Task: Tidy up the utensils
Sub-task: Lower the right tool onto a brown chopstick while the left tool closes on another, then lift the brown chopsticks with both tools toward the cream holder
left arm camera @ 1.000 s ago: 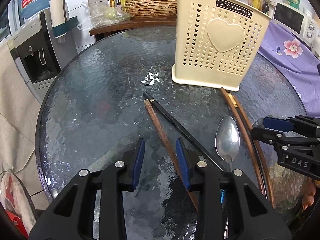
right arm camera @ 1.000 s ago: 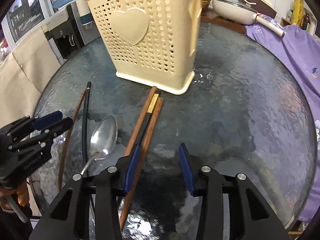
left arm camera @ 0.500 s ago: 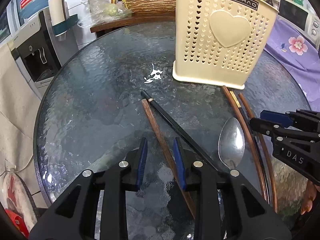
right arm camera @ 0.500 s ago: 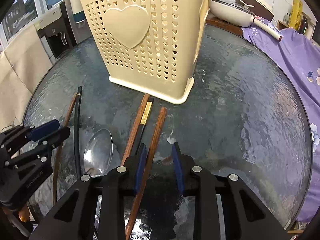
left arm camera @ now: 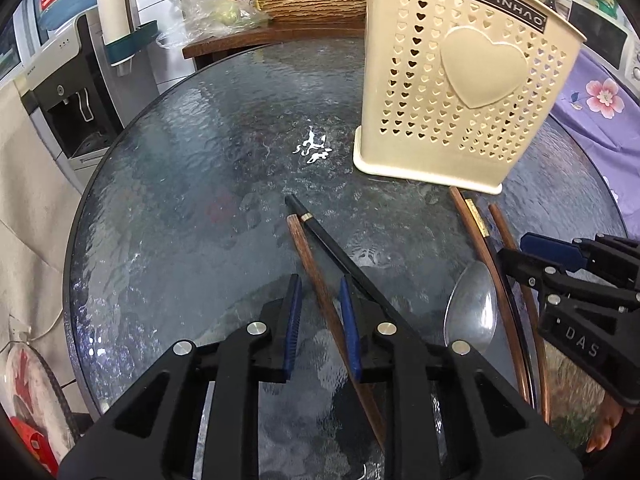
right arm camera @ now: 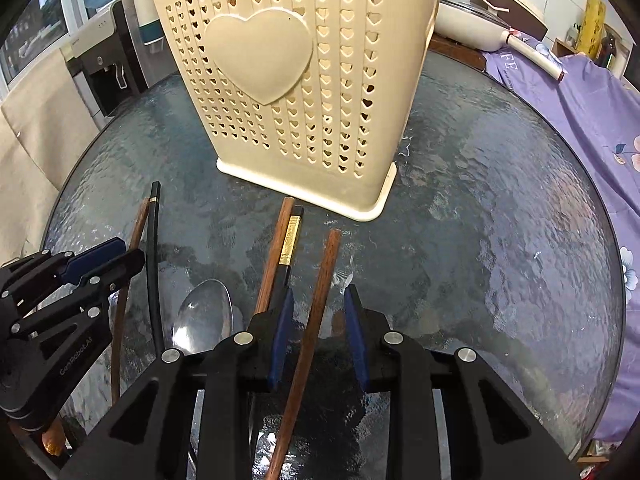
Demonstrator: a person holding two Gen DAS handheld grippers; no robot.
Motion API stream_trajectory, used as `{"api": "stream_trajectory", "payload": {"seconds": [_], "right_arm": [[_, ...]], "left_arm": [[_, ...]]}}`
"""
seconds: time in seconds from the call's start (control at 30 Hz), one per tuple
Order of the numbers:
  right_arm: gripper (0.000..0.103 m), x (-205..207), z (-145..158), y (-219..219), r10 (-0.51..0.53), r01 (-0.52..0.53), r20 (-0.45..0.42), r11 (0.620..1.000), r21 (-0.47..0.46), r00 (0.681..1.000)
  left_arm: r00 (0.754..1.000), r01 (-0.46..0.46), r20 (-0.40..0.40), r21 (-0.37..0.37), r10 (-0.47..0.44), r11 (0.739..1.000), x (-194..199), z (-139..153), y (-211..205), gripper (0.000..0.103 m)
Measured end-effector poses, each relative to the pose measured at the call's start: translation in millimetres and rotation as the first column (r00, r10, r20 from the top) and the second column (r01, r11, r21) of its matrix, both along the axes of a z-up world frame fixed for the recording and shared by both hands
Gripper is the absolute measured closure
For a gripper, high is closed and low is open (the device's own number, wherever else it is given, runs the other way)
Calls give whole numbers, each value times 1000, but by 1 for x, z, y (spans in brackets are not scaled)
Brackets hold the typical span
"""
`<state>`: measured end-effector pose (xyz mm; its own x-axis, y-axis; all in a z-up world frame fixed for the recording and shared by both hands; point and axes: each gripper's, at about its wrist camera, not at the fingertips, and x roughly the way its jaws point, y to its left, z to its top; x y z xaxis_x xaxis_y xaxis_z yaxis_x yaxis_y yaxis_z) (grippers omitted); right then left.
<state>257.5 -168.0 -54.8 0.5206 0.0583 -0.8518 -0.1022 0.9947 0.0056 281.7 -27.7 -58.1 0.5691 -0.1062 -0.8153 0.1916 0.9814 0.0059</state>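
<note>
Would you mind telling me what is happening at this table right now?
A person holding two grippers is sorting utensils toward the cream holder. The left gripper has been closing around a brown chopstick; the right gripper straddles another brown chopstick, its pads not yet pressing. The spoon lies on the glass table.

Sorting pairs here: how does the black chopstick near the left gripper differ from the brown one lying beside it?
The black chopstick is dark and slim with a thin gold ring near its far end; the brown chopstick is plain reddish wood and looks thicker. The black one lies outside the left gripper, the brown one between its blue pads. Both lie flat on the glass table, far ends close together.
</note>
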Motion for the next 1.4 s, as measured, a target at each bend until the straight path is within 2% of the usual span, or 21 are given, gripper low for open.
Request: {"api": "stream_trajectory", "payload": {"seconds": [0.27,0.47,0.87,1.07,1.4], "right_arm": [[82,10,0,2,-10,10,-11,1000,3,1000],[94,18,2,4,-15,16,-15,1000,25,1000],[96,18,1,-6,-20,20,10,998,64,1000],[96,13,3,-16,-15,11,29,992,128,999],[96,-20,43,-38,13,-62,186,964,260,982]], "left_arm": [[1000,-7,-18,1,7,1000,17,1,-3,90],[1000,-18,-14,11,19,1000,19,1,-7,93],[1000,-27,-17,0,27,1000,16,0,-12,96],[1000,-25,1,-24,25,999,18,5,-6,96],[994,11,106,-127,3,992,-11,53,11,96]]}}
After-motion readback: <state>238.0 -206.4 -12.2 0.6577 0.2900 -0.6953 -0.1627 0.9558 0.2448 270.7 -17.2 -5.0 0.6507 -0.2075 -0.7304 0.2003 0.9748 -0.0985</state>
